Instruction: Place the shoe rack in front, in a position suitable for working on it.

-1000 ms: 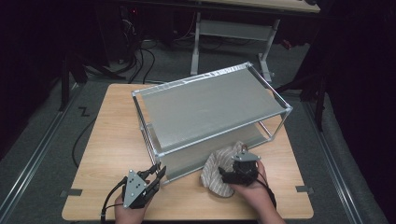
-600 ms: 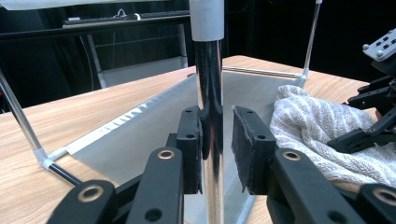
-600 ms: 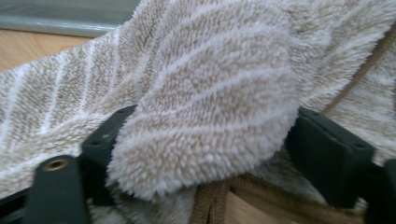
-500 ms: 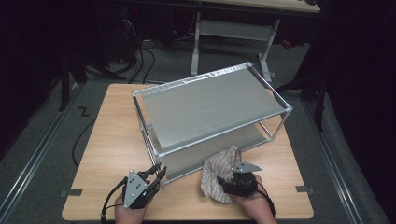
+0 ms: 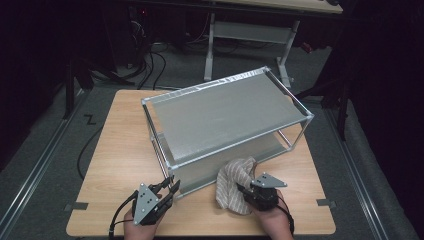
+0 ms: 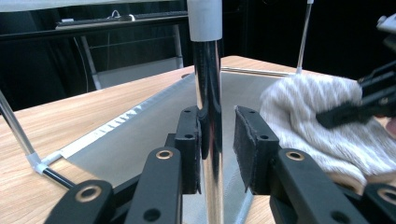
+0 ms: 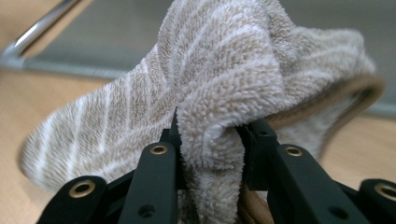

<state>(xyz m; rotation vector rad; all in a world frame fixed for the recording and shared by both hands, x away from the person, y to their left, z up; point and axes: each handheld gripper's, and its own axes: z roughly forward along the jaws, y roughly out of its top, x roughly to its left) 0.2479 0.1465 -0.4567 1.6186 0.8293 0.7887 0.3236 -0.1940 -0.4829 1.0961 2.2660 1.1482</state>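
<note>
The striped towel is pinched in the right gripper, as seen up close in its own view. A chrome post of the rack is straddled, ungripped, by the left gripper; the high view blurs this.

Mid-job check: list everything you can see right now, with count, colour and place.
Table: one, light wood, under everything.
Shelf rack: one, chrome posts with two grey tiers, centre of the table.
Towel: one, beige with white stripes, at the rack's near edge, pinched in the right jaws.
Desk frame: one, pale grey, on the floor behind the table.
Cables: several, black, on the floor at the back left.
Left hand-held gripper: one, black, jaws either side of the rack's near corner post.
Right hand-held gripper: one, black, near right.
</note>
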